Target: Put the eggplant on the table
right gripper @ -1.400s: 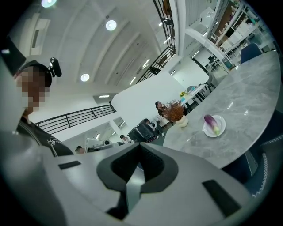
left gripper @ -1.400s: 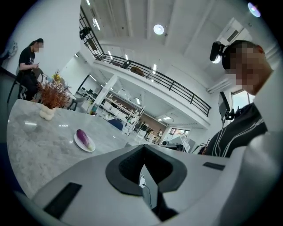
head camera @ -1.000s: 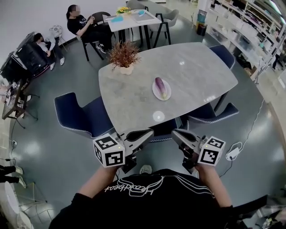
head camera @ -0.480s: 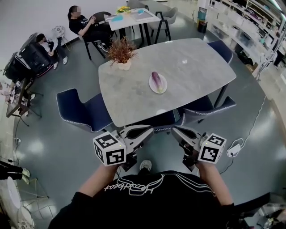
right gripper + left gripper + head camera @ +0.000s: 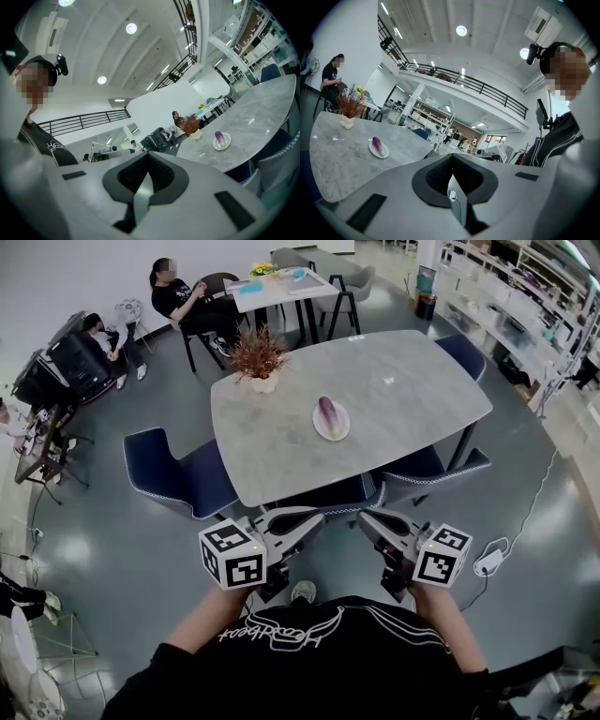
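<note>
Though view shifts, eggplant [image 5: 329,414] stays on plate [image 5: 342,426]

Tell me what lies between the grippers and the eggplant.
In the head view, a blue chair pushed under the table, then bare table surface up to the eggplant on its plate.

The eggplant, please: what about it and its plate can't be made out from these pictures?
Eggplant: too small in every view to show stem or blemishes.
Plate: its middle is hidden under the eggplant, head view.
Table: far end cut off, right gripper view.
</note>
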Demonstrator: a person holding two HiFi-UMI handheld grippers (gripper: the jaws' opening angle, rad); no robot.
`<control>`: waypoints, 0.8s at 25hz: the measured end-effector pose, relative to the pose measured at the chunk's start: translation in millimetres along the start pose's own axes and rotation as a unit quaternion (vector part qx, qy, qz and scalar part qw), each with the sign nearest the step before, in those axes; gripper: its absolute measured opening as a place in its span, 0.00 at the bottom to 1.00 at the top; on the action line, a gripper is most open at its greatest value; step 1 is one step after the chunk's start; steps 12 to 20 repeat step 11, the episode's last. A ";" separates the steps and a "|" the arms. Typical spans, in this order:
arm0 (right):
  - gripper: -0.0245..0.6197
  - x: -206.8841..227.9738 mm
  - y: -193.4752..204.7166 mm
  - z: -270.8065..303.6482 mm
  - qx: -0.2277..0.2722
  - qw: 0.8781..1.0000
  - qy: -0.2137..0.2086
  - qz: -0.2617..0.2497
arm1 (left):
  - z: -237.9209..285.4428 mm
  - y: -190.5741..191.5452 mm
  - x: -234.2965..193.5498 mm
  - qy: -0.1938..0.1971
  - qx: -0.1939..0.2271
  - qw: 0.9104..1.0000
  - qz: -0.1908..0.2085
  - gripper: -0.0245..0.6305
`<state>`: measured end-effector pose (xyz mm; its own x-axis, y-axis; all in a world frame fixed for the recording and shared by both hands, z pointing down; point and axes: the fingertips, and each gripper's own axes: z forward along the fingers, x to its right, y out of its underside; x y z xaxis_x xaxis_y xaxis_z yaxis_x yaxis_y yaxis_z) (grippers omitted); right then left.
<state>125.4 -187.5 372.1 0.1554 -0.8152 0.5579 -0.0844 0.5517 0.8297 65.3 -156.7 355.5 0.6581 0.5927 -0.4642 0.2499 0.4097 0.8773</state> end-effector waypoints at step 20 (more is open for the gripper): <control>0.05 -16.5 -4.2 -3.6 -0.001 1.000 -0.005 -0.018 | -3.5 -2.1 17.0 0.002 0.001 1.000 0.005 0.05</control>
